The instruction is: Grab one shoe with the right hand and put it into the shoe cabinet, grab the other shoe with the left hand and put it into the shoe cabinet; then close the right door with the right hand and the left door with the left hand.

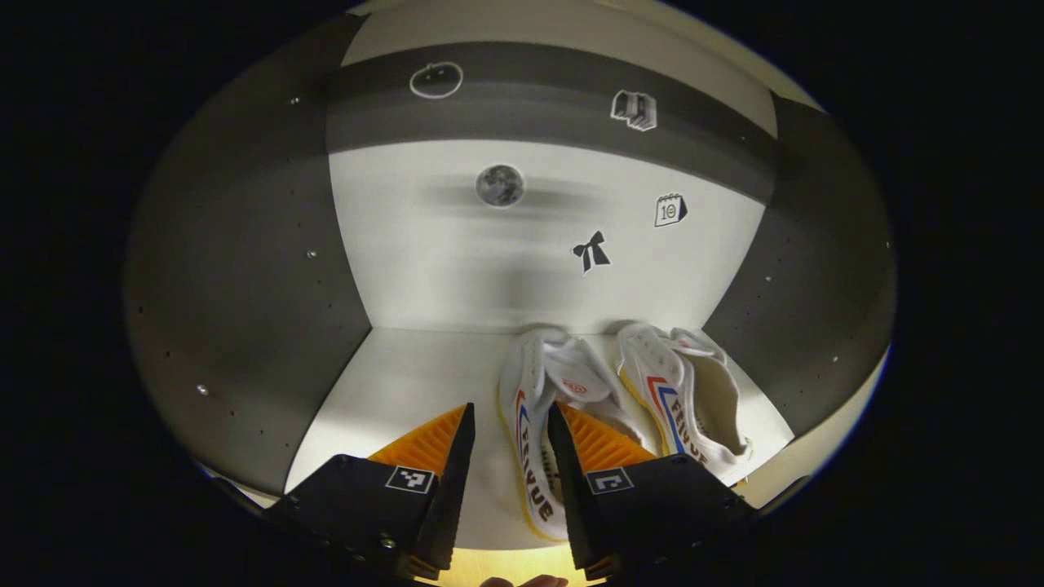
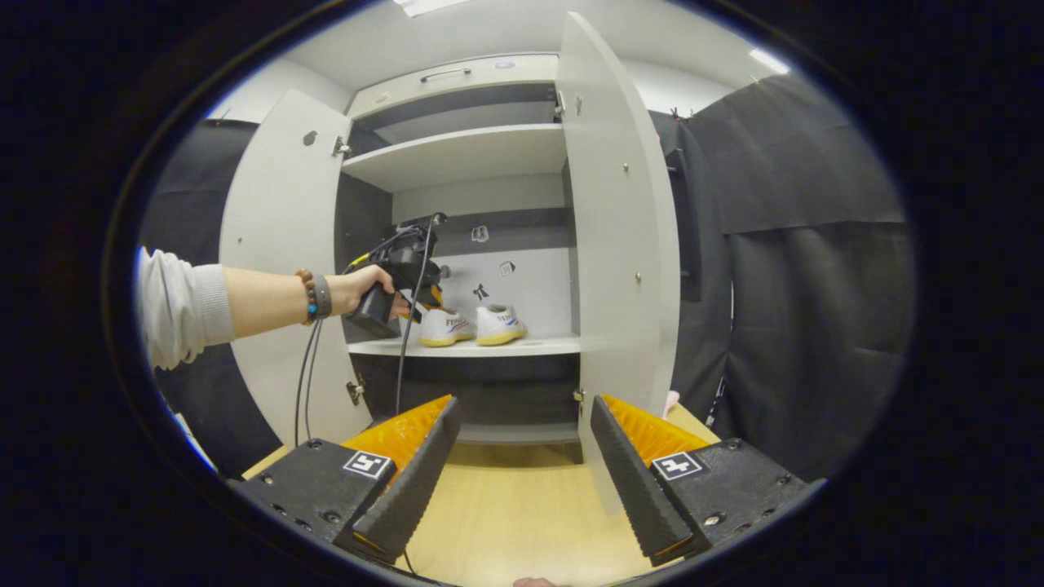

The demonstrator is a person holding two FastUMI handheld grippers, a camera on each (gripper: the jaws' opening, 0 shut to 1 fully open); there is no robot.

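Two white shoes with red and blue stripes stand side by side on the cabinet shelf (image 1: 400,383), toes toward the back wall. My left gripper (image 1: 511,412) is inside the cabinet, open, just behind the left shoe (image 1: 534,371). That shoe's side lies along the right finger, and bare shelf shows between it and the left finger. The right shoe (image 1: 665,383) stands apart to the right. My right gripper (image 2: 524,408) hangs open and holds nothing, in front of the cabinet. From there I see both shoes (image 2: 444,326) (image 2: 499,324) and a hand holding the left gripper (image 2: 391,285).
Both cabinet doors stand open: the left door (image 2: 277,269) swung wide, the right door (image 2: 620,244) edge-on just right of my right gripper. An upper shelf (image 2: 457,155) sits above. A light wooden surface (image 2: 514,505) lies below. Small stickers dot the back wall (image 1: 591,251).
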